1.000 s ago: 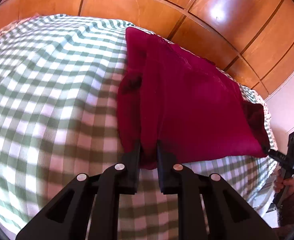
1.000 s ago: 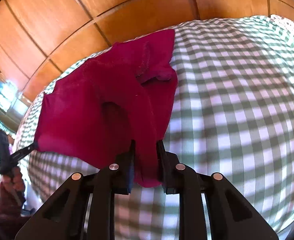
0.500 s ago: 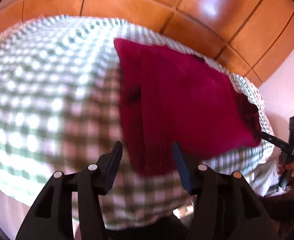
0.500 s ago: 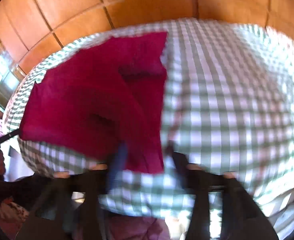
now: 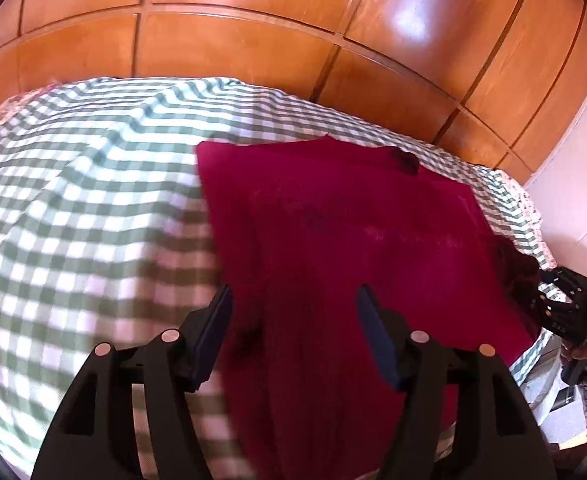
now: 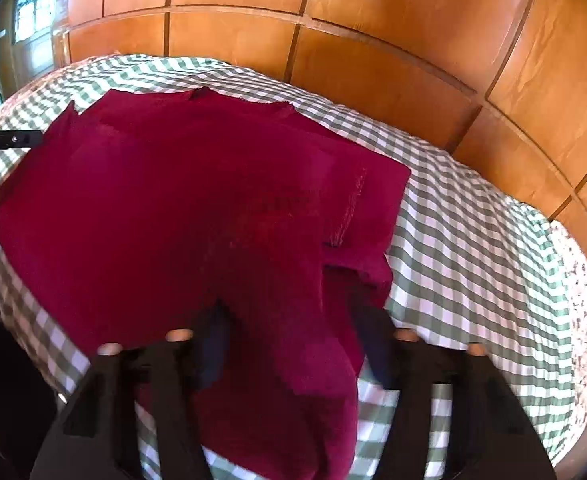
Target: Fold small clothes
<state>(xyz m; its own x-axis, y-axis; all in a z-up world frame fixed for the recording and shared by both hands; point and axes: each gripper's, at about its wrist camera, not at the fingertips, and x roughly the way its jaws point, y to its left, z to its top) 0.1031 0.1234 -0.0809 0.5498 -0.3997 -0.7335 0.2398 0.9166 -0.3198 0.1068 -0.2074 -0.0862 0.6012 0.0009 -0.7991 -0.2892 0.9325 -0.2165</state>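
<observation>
A dark red piece of clothing (image 5: 353, 240) is spread out flat on a bed covered with a green and white checked sheet (image 5: 73, 200). Its far edge is seen near the wooden wall, and its near edge is hung a little over the side of the bed. In the right wrist view, the cloth (image 6: 173, 208) is seen with one side folded over onto itself, and a line of light stitching is shown along that flap. A small dark spot is seen at the far edge.

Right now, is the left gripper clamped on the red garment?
No, the left gripper is open, its fingers spread wide apart above the red garment lying on the checked cloth.
</observation>
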